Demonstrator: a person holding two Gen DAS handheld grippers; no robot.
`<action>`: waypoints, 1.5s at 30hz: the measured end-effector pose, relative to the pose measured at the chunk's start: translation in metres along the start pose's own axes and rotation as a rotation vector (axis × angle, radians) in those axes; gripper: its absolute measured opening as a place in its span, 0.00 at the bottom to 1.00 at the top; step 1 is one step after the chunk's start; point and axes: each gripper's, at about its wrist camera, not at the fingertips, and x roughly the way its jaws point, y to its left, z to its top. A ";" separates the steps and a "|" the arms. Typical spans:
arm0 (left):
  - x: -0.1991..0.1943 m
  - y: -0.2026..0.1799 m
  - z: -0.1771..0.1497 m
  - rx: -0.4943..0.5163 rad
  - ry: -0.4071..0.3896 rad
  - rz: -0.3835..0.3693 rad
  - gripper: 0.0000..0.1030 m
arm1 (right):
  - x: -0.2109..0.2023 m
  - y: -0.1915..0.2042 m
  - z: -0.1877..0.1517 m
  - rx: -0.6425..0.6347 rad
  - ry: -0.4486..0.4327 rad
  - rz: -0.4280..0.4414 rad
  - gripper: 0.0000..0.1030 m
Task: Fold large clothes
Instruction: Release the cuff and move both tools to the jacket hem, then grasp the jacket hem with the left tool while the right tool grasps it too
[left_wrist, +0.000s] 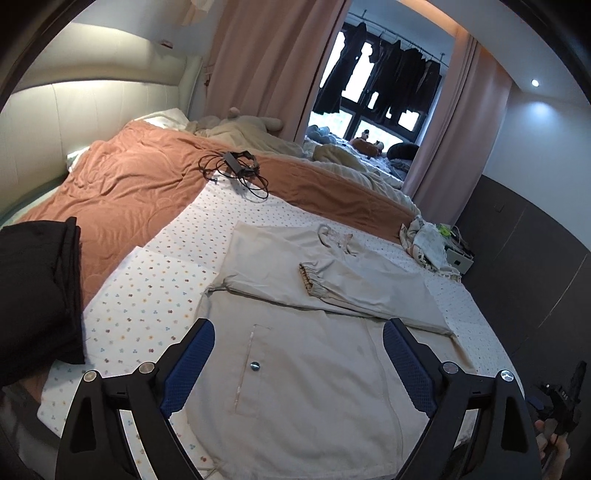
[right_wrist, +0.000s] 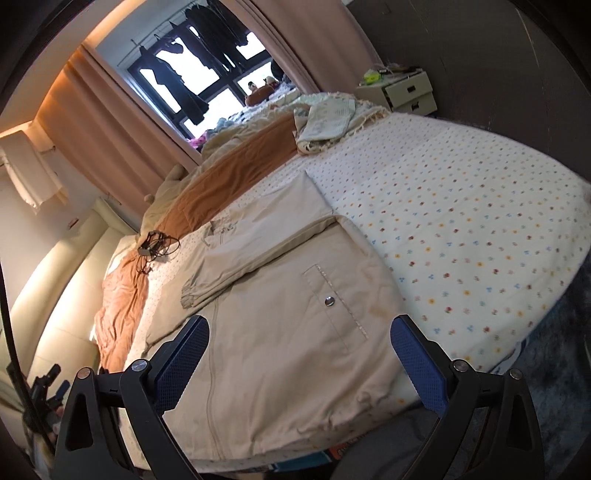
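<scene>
A large beige jacket (left_wrist: 295, 369) lies flat, front up, on the dotted bed sheet (left_wrist: 155, 295). Its sleeves are folded across the chest, with an elastic cuff (left_wrist: 308, 278) near the middle. A pocket flap with a metal snap (left_wrist: 255, 366) shows. My left gripper (left_wrist: 297, 334) is open and empty, hovering above the jacket's lower part. In the right wrist view the jacket (right_wrist: 280, 332) lies the same way, its hem near the bed's front edge. My right gripper (right_wrist: 299, 330) is open and empty above the hem side, near the snap (right_wrist: 329, 301).
A folded black garment (left_wrist: 37, 295) lies at the left. An orange-brown quilt (left_wrist: 129, 192) covers the far side, with a black charger and cables (left_wrist: 236, 170) on it. Crumpled cloth (left_wrist: 428, 243) sits at the far right corner. A bedside drawer unit (right_wrist: 406, 90) stands beyond the bed.
</scene>
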 end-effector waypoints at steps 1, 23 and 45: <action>-0.008 0.002 -0.003 0.000 -0.010 0.004 0.90 | -0.007 -0.001 -0.003 -0.004 -0.005 0.000 0.97; -0.063 0.079 -0.088 -0.112 0.034 0.003 0.75 | -0.074 -0.043 -0.072 -0.004 0.009 -0.069 0.84; -0.014 0.119 -0.127 -0.214 0.217 -0.041 0.40 | 0.007 -0.078 -0.089 0.154 0.175 0.072 0.56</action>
